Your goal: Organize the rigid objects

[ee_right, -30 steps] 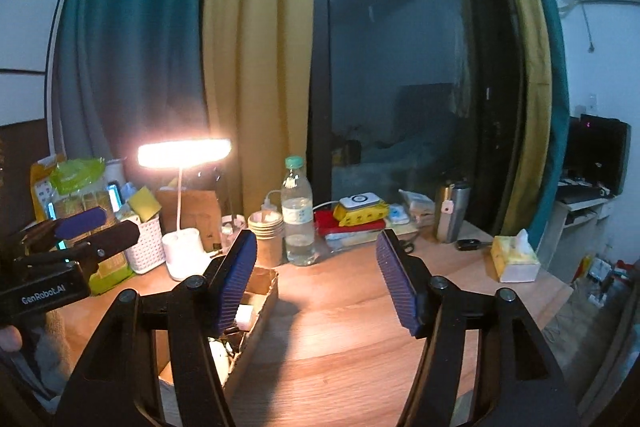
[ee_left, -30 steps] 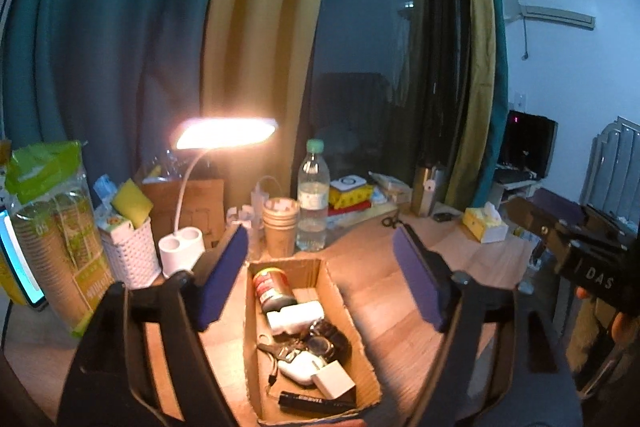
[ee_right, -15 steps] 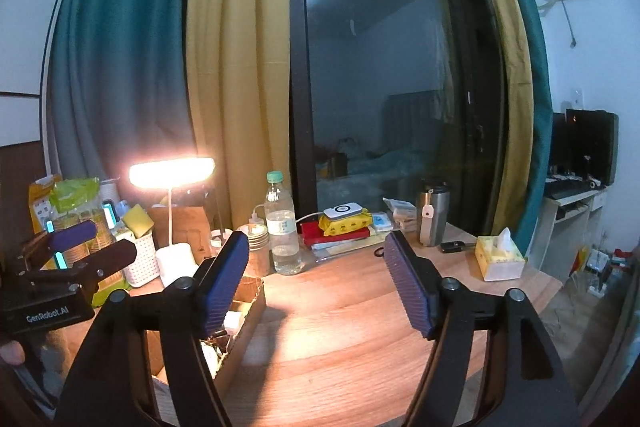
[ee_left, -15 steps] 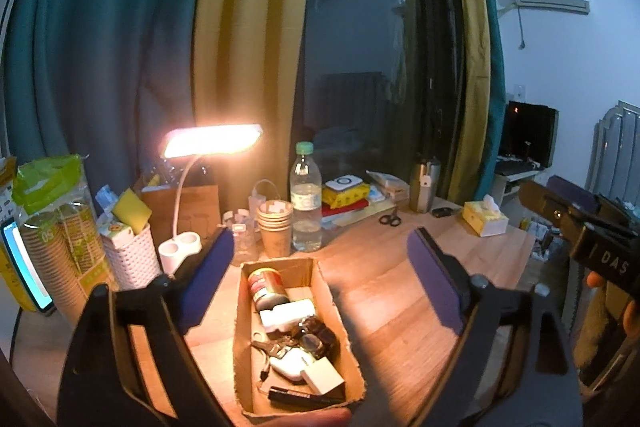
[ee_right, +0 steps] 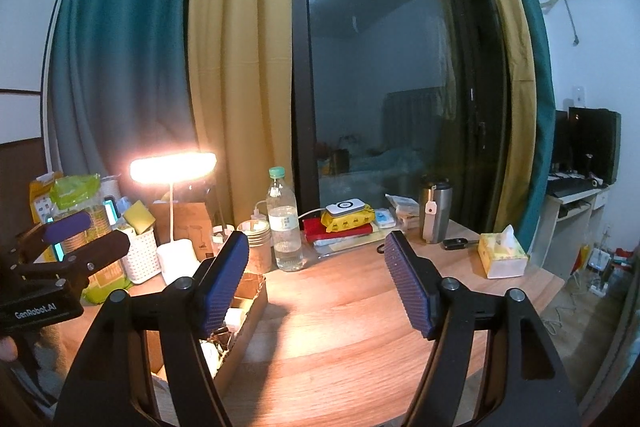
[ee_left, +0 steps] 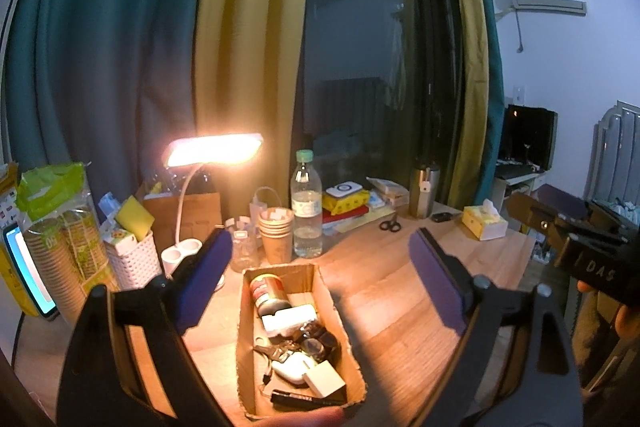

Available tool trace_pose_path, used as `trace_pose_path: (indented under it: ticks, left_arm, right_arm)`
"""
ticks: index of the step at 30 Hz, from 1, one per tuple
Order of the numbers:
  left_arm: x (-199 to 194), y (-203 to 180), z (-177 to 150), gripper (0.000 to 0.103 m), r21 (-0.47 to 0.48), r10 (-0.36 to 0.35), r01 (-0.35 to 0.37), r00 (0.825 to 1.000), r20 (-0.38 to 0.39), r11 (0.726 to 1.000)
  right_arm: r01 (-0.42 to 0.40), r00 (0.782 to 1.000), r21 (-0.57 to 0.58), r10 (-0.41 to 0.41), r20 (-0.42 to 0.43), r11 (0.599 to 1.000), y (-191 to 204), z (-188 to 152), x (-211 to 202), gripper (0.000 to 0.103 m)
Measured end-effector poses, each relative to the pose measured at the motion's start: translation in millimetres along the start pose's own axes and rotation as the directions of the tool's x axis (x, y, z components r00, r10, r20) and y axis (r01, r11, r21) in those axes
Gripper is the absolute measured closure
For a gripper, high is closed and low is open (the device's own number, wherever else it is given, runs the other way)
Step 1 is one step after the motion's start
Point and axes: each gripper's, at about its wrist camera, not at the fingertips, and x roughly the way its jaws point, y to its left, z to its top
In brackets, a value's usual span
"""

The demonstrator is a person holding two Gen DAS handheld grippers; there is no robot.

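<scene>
An open cardboard box [ee_left: 328, 291] lies on the wooden desk, low in the left wrist view. It holds a red-labelled jar [ee_left: 269, 291], a white case [ee_left: 291, 318], a watch [ee_left: 317, 343], a white charger cube [ee_left: 325, 381], a black marker [ee_left: 309, 399] and keys. My left gripper [ee_left: 320, 241] hovers above and behind the box, open wide, nothing between its blue pads. My right gripper [ee_right: 317, 243] is open too, over bare desk just right of the box [ee_right: 253, 309], its jaws empty. Each gripper shows in the other's view: the right gripper [ee_left: 560, 227] and the left gripper [ee_right: 86, 235].
Along the back stand a lit desk lamp [ee_left: 214, 151], a water bottle [ee_left: 306, 211], stacked paper cups [ee_left: 276, 233], a white basket [ee_left: 134, 261], books [ee_right: 340, 227], scissors [ee_left: 390, 225], a steel tumbler [ee_right: 435, 211] and a tissue box [ee_right: 502, 255]. A person's hand [ee_left: 626, 319] holds the right gripper.
Both grippers' jaws have spread wider. Both views have drawn back a little, so the box and desk items look slightly farther away.
</scene>
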Motion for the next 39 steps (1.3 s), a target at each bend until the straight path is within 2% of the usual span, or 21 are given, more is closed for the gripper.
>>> trace_pose_path:
  ticks: [39]
  left_arm:
    - [-6.4,-1.2,0.9,0.012,0.021,0.004,-0.004,1.0,0.024,1.0]
  right_arm:
    - [-0.003,1.0,-0.008,0.003,-0.009,1.0,4.6,-2.7,1.2,0.029]
